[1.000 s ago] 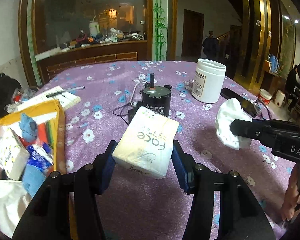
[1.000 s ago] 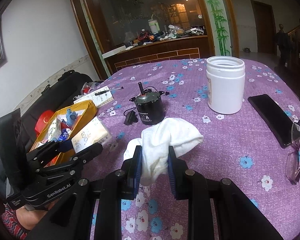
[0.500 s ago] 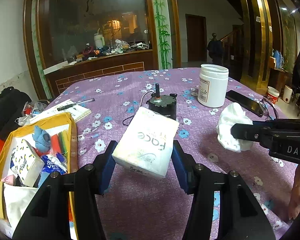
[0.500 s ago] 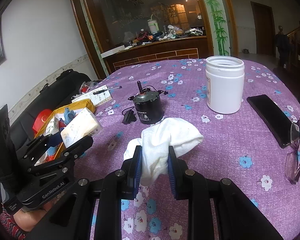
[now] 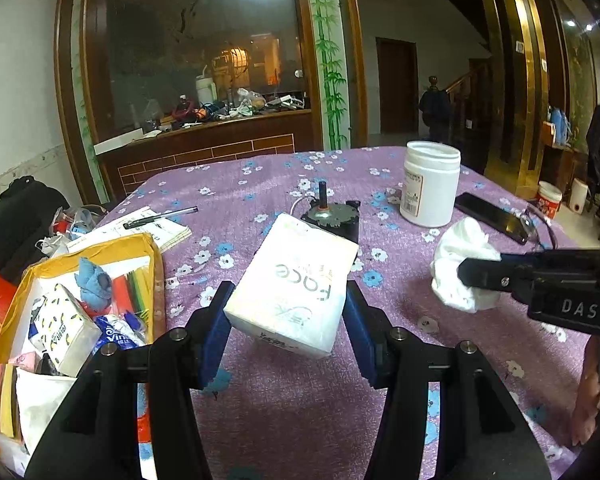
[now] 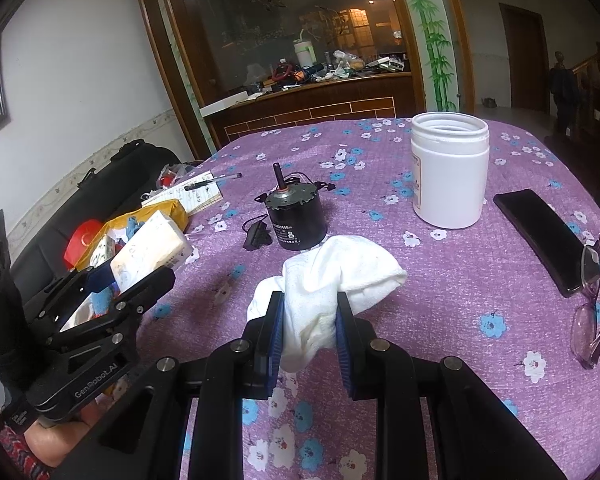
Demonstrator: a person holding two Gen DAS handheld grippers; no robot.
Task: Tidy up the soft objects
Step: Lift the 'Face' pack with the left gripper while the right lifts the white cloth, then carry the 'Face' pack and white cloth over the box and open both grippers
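My left gripper [image 5: 286, 316] is shut on a white tissue pack [image 5: 296, 284] marked "Face" and holds it above the purple flowered tablecloth. The pack also shows in the right wrist view [image 6: 152, 246], held near the yellow box. My right gripper [image 6: 308, 320] is shut on a white sock [image 6: 332, 276], which droops over the table; it shows in the left wrist view [image 5: 460, 268] too. A yellow box [image 5: 152, 256] at the table's left edge holds a patterned tissue pack [image 5: 66, 322], a blue cloth [image 5: 94, 280] and other items.
A black motor [image 6: 296, 216] with wires stands mid-table. A white jar [image 6: 450, 174] stands behind it on the right. A black phone [image 6: 540, 218] and glasses [image 6: 592, 300] lie at the right. A notepad with a pen [image 5: 160, 216] lies beyond the box.
My left gripper has lifted the tissue pack higher and drawn it back toward the left, near the yellow box. The right gripper has kept the sock almost still.
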